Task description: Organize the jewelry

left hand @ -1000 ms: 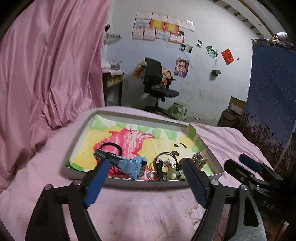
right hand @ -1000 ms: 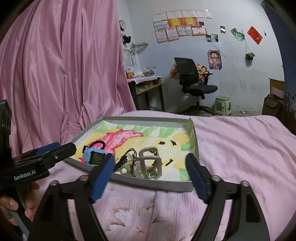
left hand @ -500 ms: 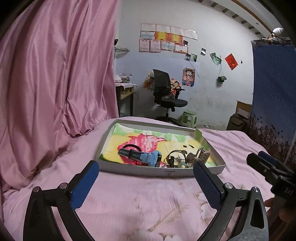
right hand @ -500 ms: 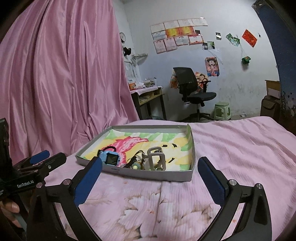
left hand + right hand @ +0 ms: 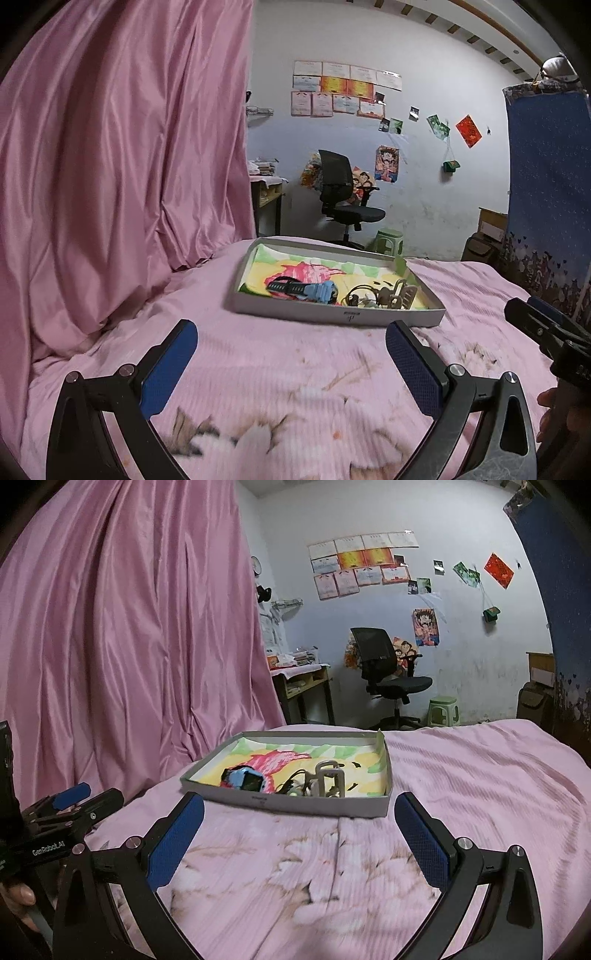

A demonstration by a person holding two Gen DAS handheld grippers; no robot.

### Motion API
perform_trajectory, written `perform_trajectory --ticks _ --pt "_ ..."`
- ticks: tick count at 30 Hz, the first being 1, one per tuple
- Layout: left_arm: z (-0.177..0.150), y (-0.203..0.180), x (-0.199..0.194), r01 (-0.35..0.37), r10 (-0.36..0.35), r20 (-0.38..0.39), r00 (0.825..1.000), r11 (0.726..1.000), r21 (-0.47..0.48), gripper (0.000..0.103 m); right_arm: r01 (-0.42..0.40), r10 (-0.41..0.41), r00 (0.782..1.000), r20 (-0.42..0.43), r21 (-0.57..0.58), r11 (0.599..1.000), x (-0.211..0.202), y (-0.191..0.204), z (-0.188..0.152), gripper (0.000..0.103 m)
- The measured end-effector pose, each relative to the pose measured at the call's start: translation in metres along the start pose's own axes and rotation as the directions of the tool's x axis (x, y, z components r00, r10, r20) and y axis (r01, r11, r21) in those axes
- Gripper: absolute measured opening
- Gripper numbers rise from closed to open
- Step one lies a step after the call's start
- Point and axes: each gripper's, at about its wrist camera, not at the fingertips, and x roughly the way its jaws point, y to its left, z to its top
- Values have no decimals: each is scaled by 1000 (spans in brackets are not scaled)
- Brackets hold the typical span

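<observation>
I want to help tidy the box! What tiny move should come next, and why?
Probably bring the left hand-held gripper forward toward the blue watch in the tray. Both grippers are open, empty and short of the tray, and the watch lies apart from the tangled pile, so it looks easiest.

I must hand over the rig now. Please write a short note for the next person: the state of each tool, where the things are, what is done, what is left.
Left tool: open, empty, above the pink bedcover, short of the tray.
Right tool: open, empty, likewise short of the tray.
Tray: on the bed, holding the blue watch, a grey clasp-like piece and a tangle of small items near its front edge.
Done: everything lies in the tray.
Left: the small items look unsorted; separating them probably remains.
</observation>
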Motion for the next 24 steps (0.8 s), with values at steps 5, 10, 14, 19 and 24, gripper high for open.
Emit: perform_trajectory --ticks 5,10,14,19,24 --pt "-6 6 -16 -15 15 5 1000 1000 -17 103 5 -4 1000 16 -21 1000 -18 9 -9 102" --pt "-12 9 -31 -35 36 13 999 999 -21 103 7 -6 999 34 -26 1000 -34 14 -15 102" --pt "-18 9 -37 -34 34 11 999 999 -18 103 11 -10 999 39 -24 1000 -41 16 -18 102" --pt "-26 10 -43 -29 29 6 1000 999 -31 103 12 -11 999 46 -22 1000 -50 18 -22 102" --pt "-33 5 -45 -49 49 23 999 999 -12 103 14 -13 999 49 -24 1000 -53 18 -28 102"
